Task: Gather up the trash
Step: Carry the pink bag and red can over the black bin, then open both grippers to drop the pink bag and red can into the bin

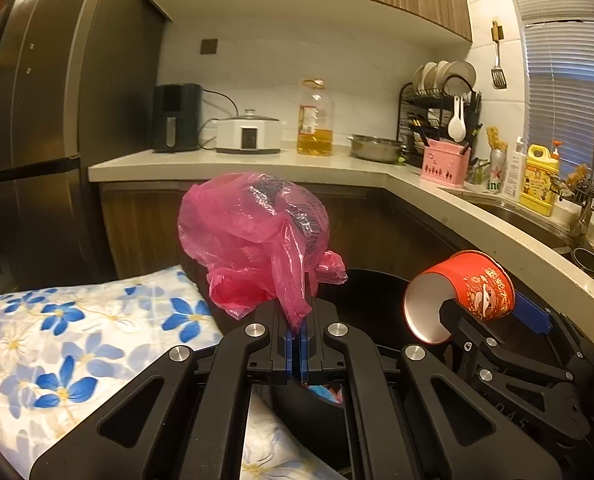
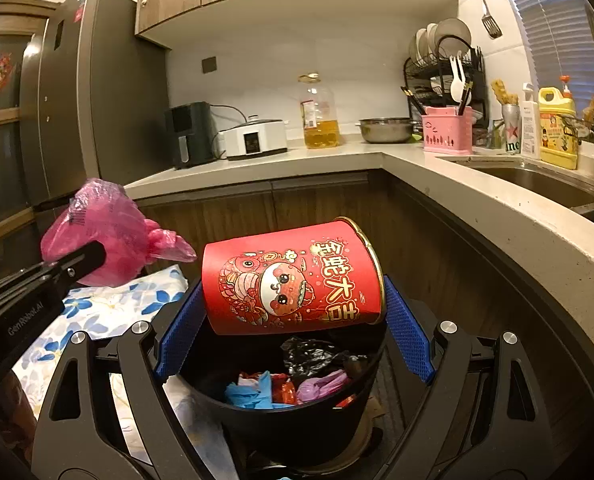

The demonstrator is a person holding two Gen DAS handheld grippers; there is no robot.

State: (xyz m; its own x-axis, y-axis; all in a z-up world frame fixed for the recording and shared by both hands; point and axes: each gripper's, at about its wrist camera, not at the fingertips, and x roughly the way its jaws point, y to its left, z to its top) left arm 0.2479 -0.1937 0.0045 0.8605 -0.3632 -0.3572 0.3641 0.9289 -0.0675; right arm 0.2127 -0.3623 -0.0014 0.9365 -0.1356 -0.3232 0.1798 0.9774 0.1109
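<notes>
Left gripper (image 1: 299, 344) is pinched tight on the tail of a pink bag (image 1: 257, 236), which balloons up above the floral cloth (image 1: 77, 332). Right gripper (image 2: 293, 320) squeezes a red cup (image 2: 293, 276) sideways between its blue pads (image 2: 409, 332), right over the black bin (image 2: 281, 420) with trash already inside.

left hand-held gripper (image 1: 299, 344) | black linkages, silver screws, blue pads | right hand-held gripper (image 2: 293, 328) | same
</notes>
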